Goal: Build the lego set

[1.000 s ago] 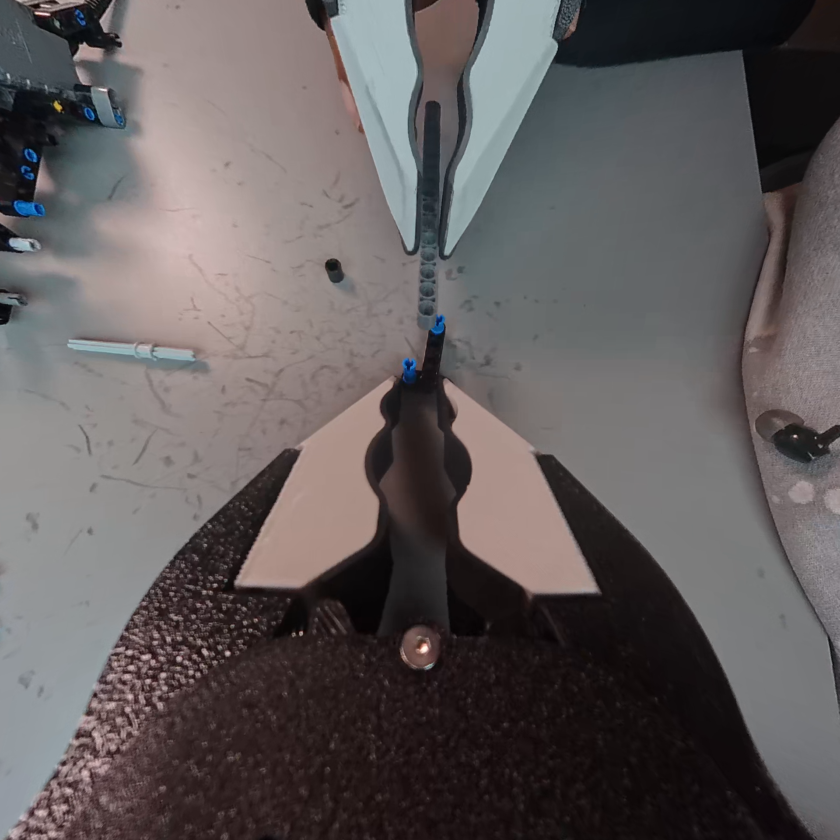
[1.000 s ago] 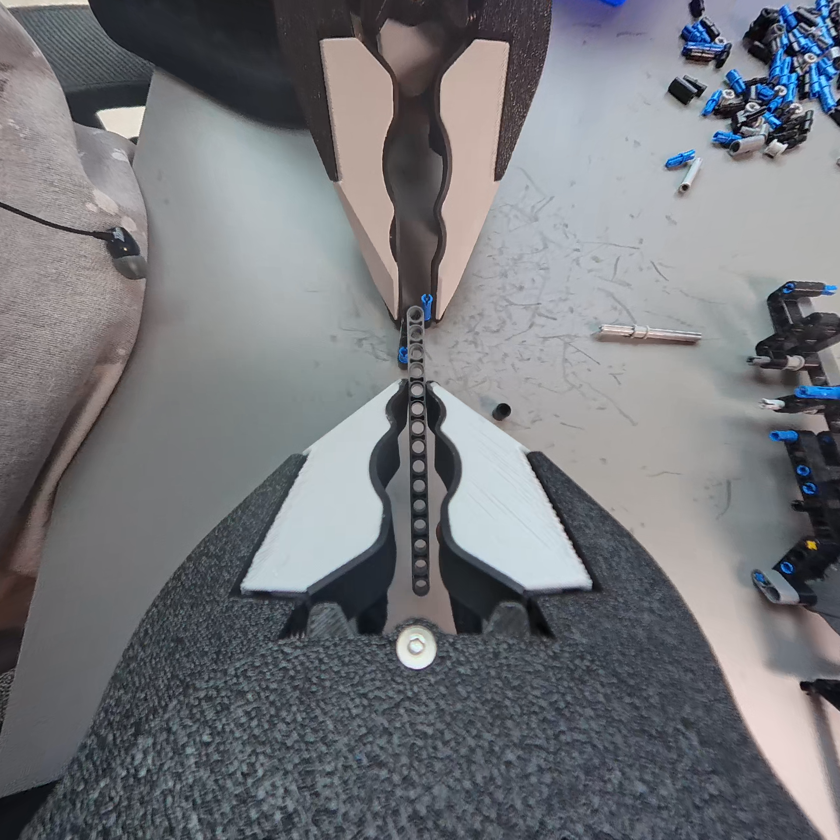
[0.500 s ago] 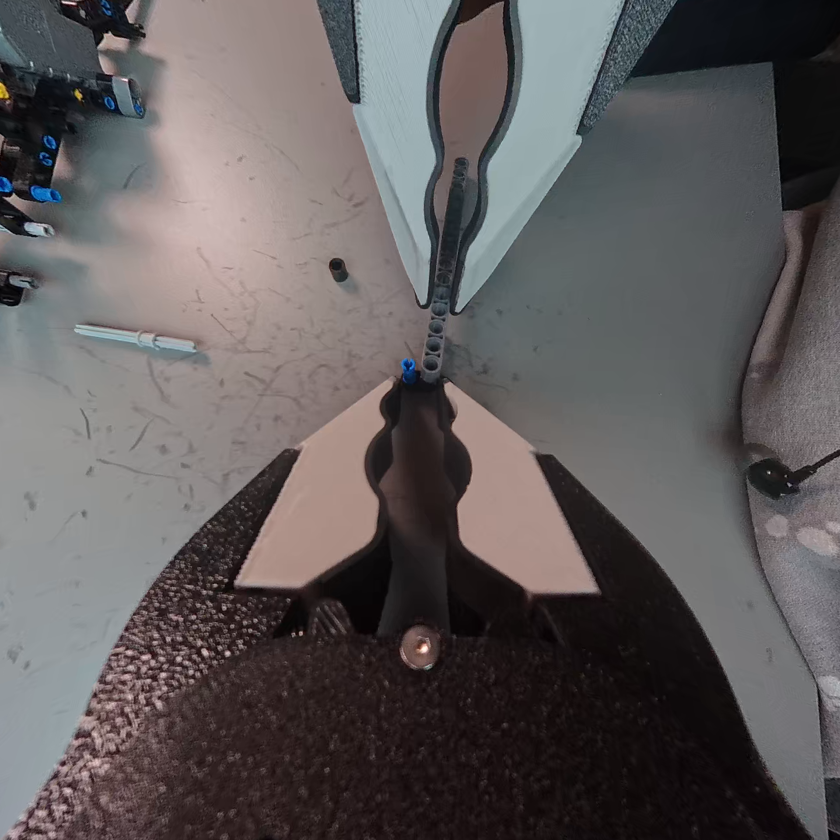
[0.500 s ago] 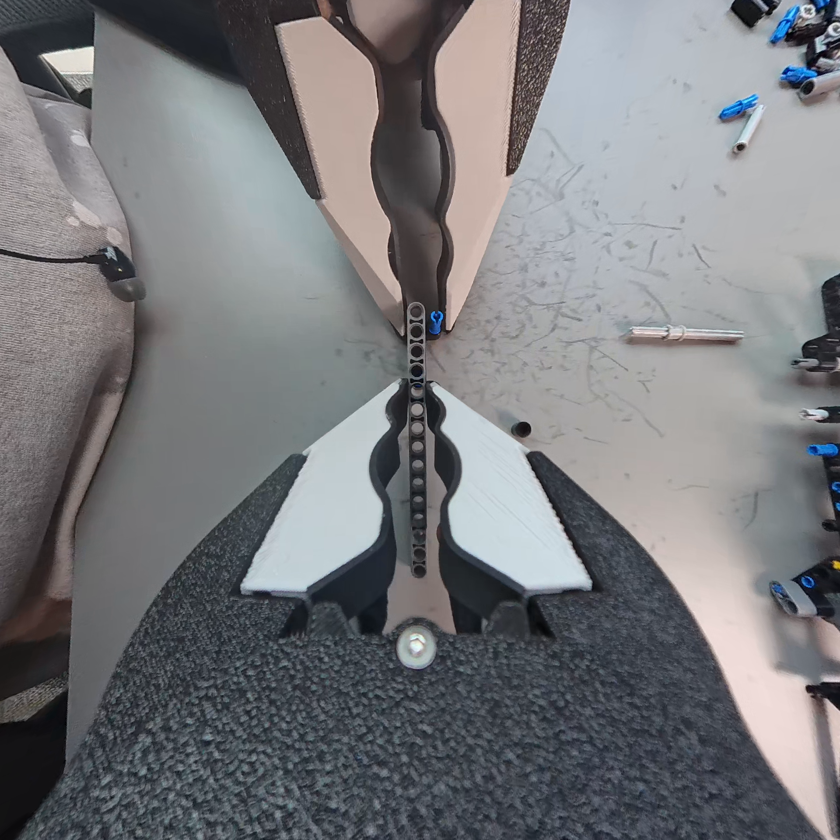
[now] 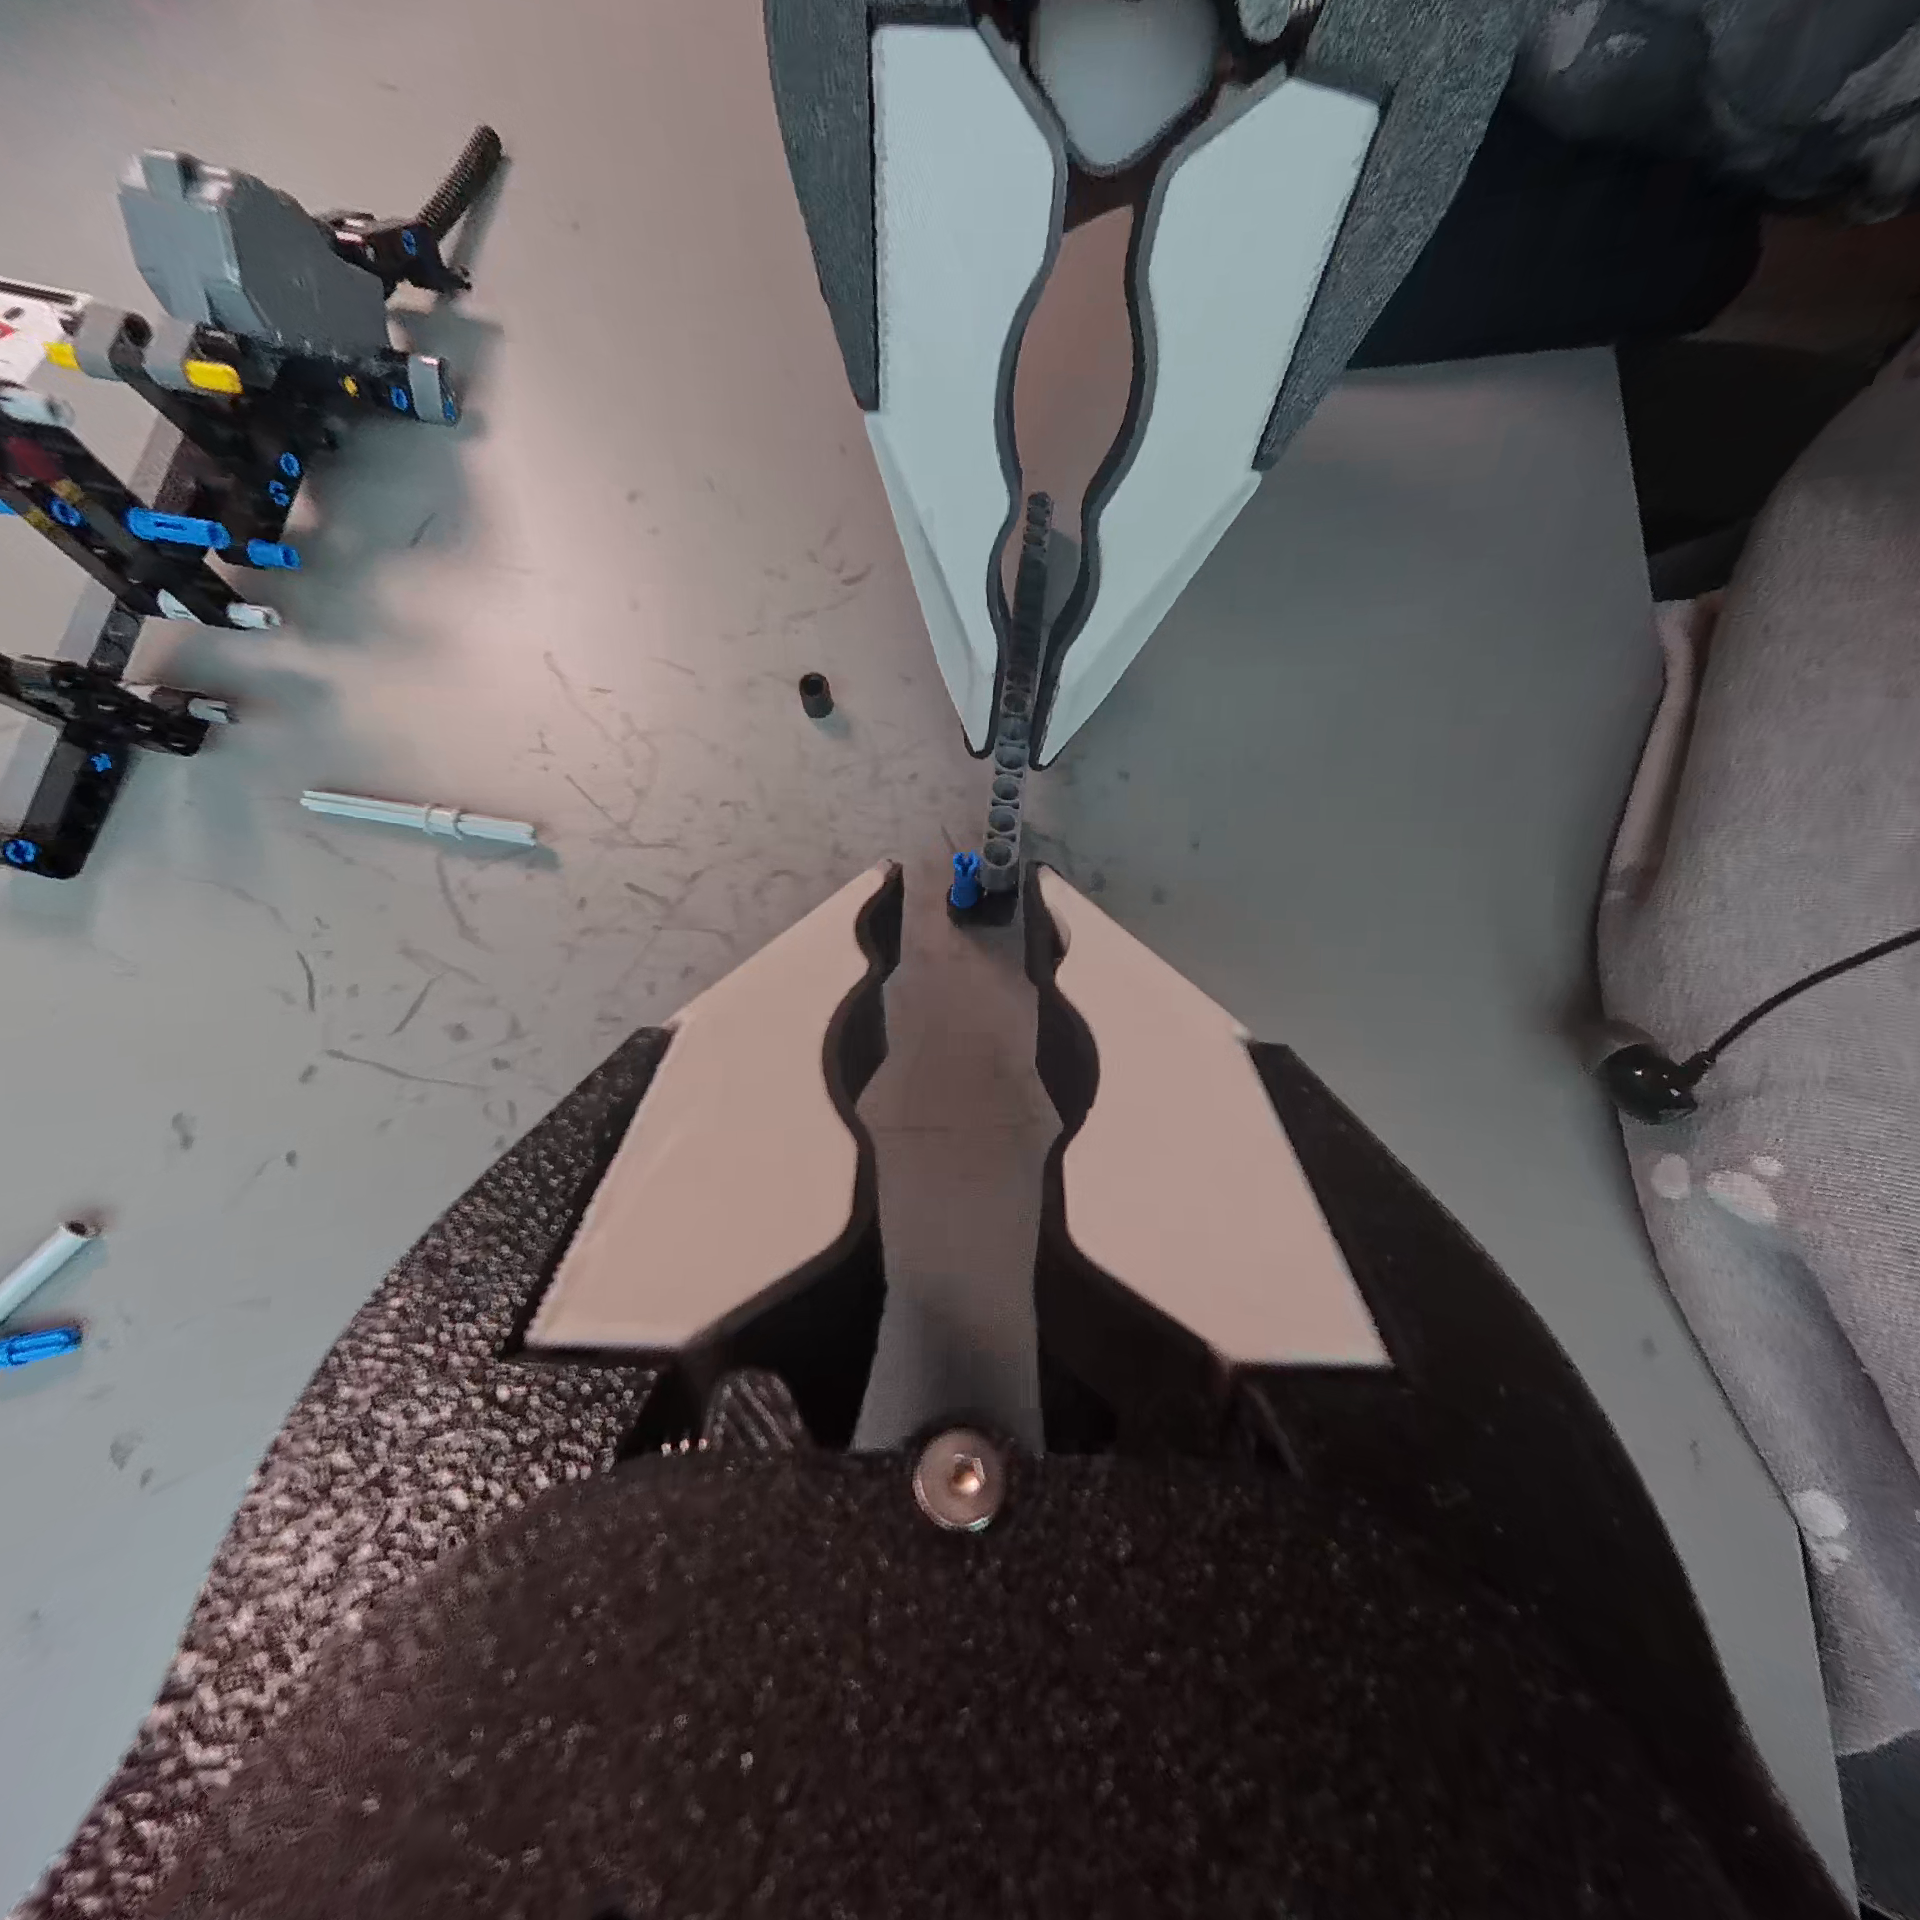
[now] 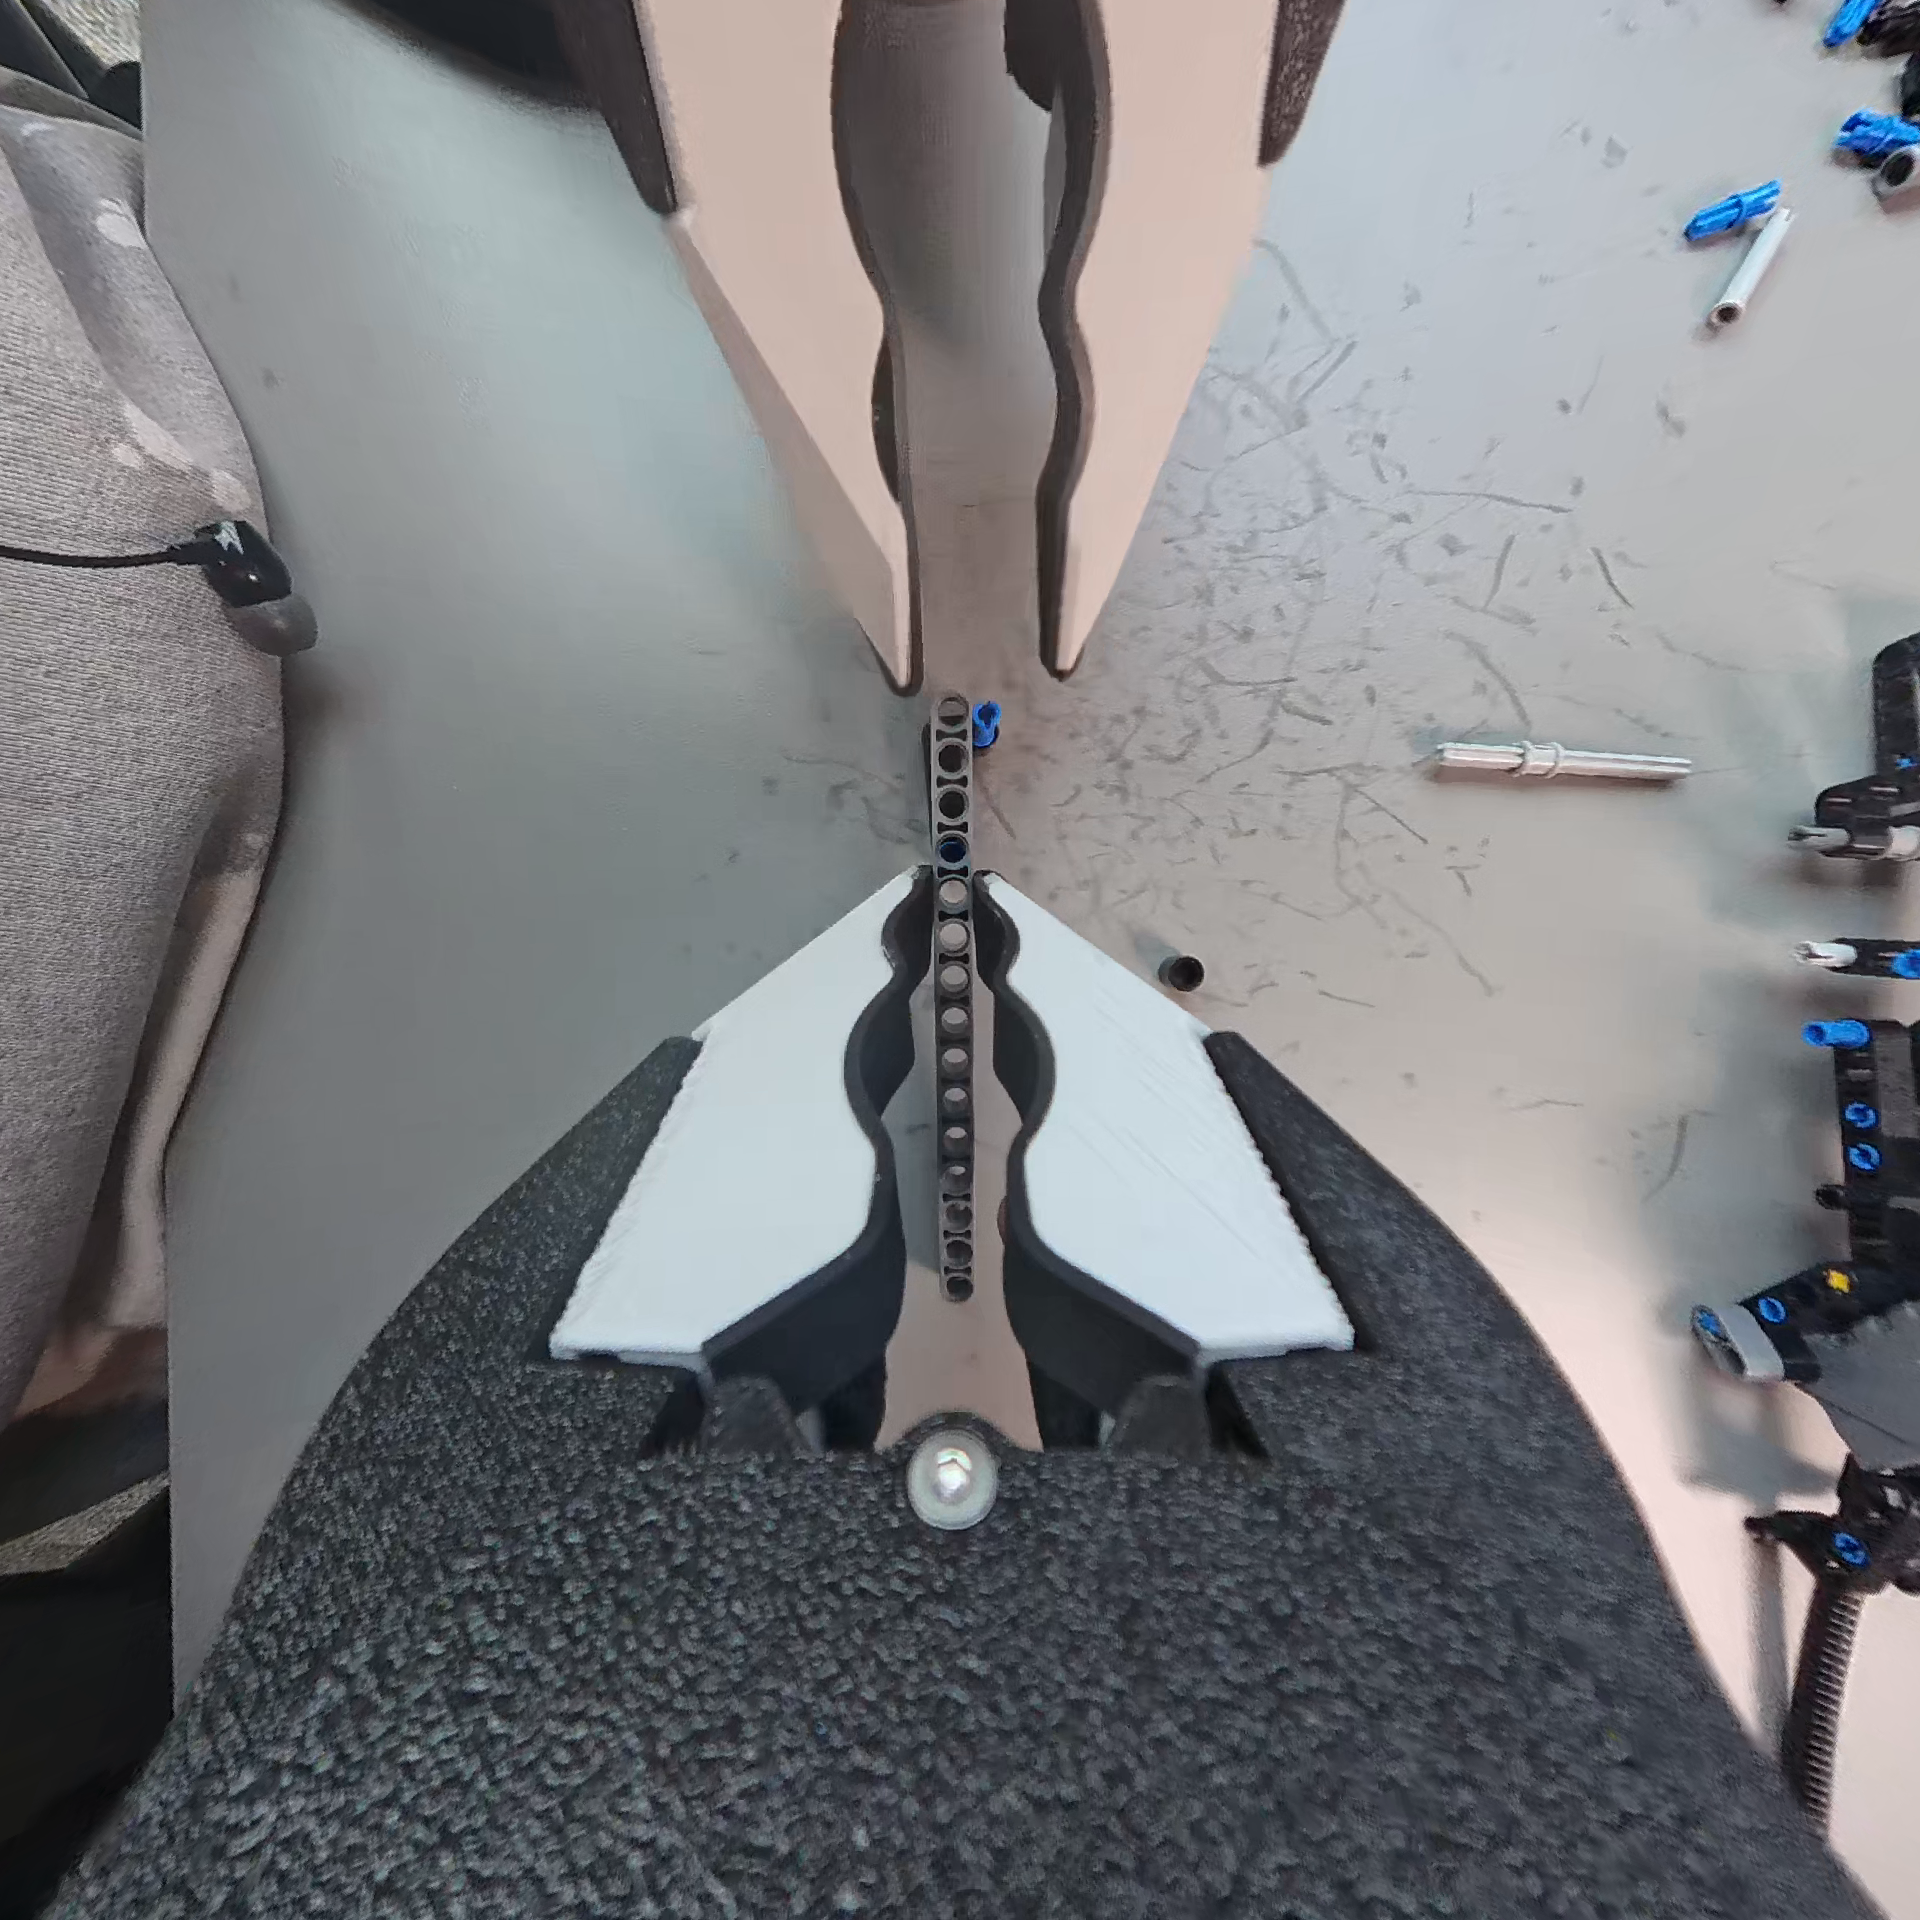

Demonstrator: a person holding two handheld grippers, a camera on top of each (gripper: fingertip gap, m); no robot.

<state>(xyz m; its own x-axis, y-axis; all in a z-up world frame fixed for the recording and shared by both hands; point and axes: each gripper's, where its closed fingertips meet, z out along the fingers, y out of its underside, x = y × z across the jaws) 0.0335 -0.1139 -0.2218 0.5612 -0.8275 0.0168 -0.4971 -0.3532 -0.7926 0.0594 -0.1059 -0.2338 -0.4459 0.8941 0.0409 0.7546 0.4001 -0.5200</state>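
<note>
My right gripper (image 6: 951,878) is shut on a long dark grey beam with holes (image 6: 953,1039), which sticks out past its fingertips above the table. A small black piece with a blue pin (image 6: 985,724) sits on the beam's far end. My left gripper (image 5: 964,878) is open, with its jaws on either side of that small piece (image 5: 968,888) and apart from it. In the left wrist view the right gripper (image 5: 1010,753) comes in from the top with the beam (image 5: 1006,810). In the right wrist view the left gripper (image 6: 982,675) comes in from the top.
A partly built black and grey model (image 5: 208,416) lies left of the left gripper and shows at the right edge of the right wrist view (image 6: 1870,1143). A light grey axle (image 5: 416,818) and a small black bush (image 5: 816,694) lie loose. Blue pins (image 6: 1730,208) lie farther off. A person's grey clothing (image 5: 1766,1039) is at the table edge. Less than 4 cm separates the two grippers' tips. The small black bush (image 5: 816,694) is about 4 cm from my right fingertips.
The beam's end met the small black piece held by my left gripper. My left gripper has since opened and let go; the piece stays on the beam.
</note>
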